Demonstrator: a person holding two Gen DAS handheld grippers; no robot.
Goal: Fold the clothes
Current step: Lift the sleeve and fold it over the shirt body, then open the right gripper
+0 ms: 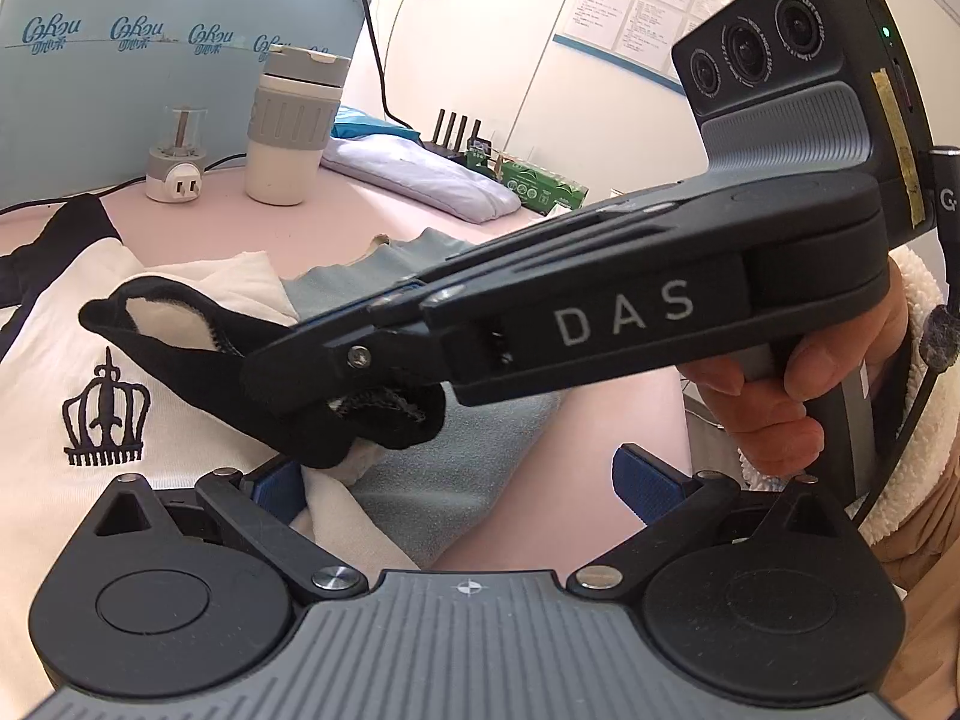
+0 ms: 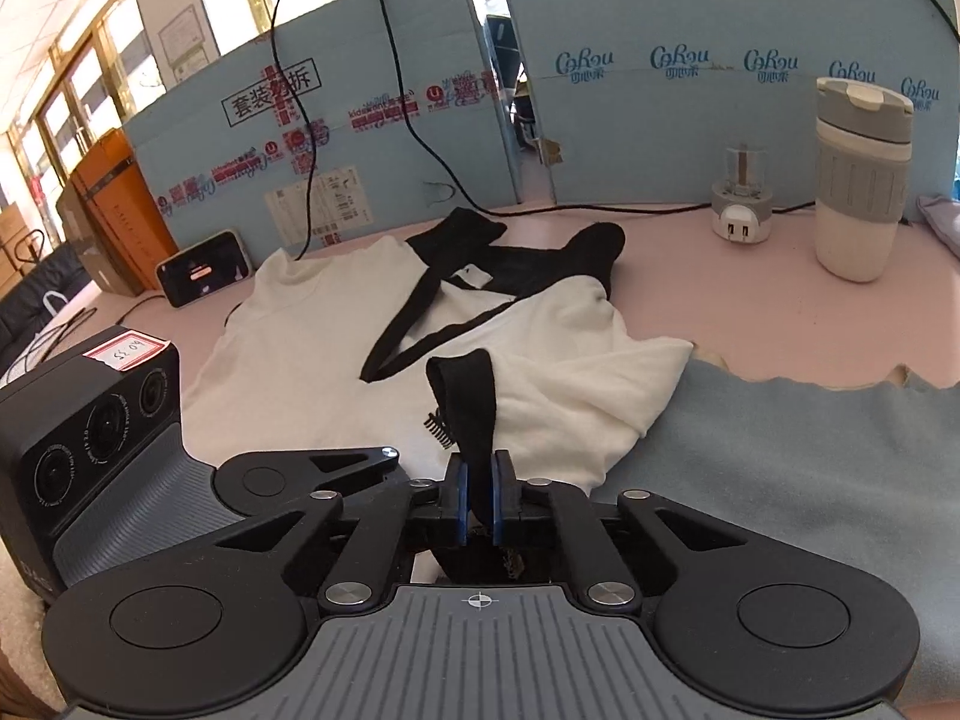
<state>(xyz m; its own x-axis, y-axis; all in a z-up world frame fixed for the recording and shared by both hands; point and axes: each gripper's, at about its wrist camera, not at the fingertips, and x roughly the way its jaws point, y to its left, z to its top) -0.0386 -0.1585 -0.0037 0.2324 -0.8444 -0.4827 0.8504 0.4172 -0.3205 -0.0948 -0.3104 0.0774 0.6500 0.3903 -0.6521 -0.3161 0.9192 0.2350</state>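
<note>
Right now the right gripper is pinched tight on the black sleeve cuff of the white shirt, its blue pads pressed together on the cloth. The left gripper stands spread, holding nothing, just beside the same sleeve in the left wrist view, where the right tool crosses in front of the lens.

The shirt lies on the pink table, collar toward the far wall, partly over a grey-blue cloth on the right. Its crown print faces up near the left gripper.

The step in hand looks like folding the sleeve across the body. To do it well, I would lift the cuff only enough to clear the chest, carry it inward toward the collar side, and lay it flat before letting go — a high lift would drag the whole shirt along. The free left gripper could press the shoulder to keep the body from sliding. The right edge of the shirt is already bunched over the cloth, so it may need smoothing later.

Around it: a white tumbler and a plug adapter stand at the back right, well apart from the shirt. A phone leans at the back left, and a black cable hangs down near the collar — that is the nearest thing to snag if the fold swings far back.
</note>
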